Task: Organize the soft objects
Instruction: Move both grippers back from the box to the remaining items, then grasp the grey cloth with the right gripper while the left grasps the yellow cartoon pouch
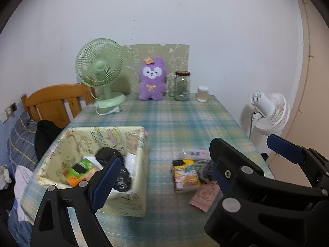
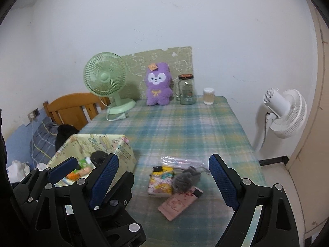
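Observation:
A pastel-printed fabric box [image 1: 125,202] stands at the table's near left. It holds a black soft lump [image 1: 115,156] and green and orange packs. To its right lies a small pile: a yellow and pink printed pouch [image 2: 160,183], a grey fluffy item [image 2: 185,179], a pink packet [image 2: 176,203] and a clear plastic bag [image 2: 178,161]. A purple plush [image 2: 158,84] sits upright at the back. My left gripper [image 1: 164,164] hovers open between box and pile. My right gripper [image 2: 164,158] stands open over the pile, close beside the left one. Nothing is between either pair of fingers.
The plaid tablecloth [image 1: 185,119] carries a green desk fan [image 1: 100,70], a glass jar [image 1: 182,86] and a small white container [image 1: 202,93] along the back. A white standing fan [image 2: 285,113] is off the right edge. A wooden headboard [image 1: 55,98] and bedding lie left.

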The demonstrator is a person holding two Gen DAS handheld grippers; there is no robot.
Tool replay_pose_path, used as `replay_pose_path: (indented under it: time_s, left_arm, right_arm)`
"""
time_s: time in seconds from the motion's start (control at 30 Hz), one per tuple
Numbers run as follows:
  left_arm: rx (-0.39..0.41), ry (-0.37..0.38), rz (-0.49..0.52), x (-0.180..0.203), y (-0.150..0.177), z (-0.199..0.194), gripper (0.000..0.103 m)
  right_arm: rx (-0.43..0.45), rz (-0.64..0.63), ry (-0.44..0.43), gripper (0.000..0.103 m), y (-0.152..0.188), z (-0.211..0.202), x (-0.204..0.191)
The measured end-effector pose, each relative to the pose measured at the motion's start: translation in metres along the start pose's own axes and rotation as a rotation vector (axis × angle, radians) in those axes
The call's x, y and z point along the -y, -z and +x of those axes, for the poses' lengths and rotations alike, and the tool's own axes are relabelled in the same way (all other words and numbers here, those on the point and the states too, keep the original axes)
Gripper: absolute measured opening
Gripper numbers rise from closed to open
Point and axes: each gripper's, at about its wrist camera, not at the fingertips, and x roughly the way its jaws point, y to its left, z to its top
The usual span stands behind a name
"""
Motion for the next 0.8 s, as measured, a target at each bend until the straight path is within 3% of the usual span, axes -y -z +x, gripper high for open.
replay_pose_path:
  time_s: [0.33, 0.8]
  left_arm:
    - [-0.036, 0.051, 0.036, 0.025, 0.016, 0.011, 0.092]
    - [-0.114, 0.047, 0.03, 0.04, 0.032, 0.045, 0.084]
  right_arm:
    - [-0.025, 0.036, 0.033, 0.089, 0.022, 0.001, 0.026]
    - [-0.101, 0.055, 0.017, 0.081, 0.038, 0.032, 0.046]
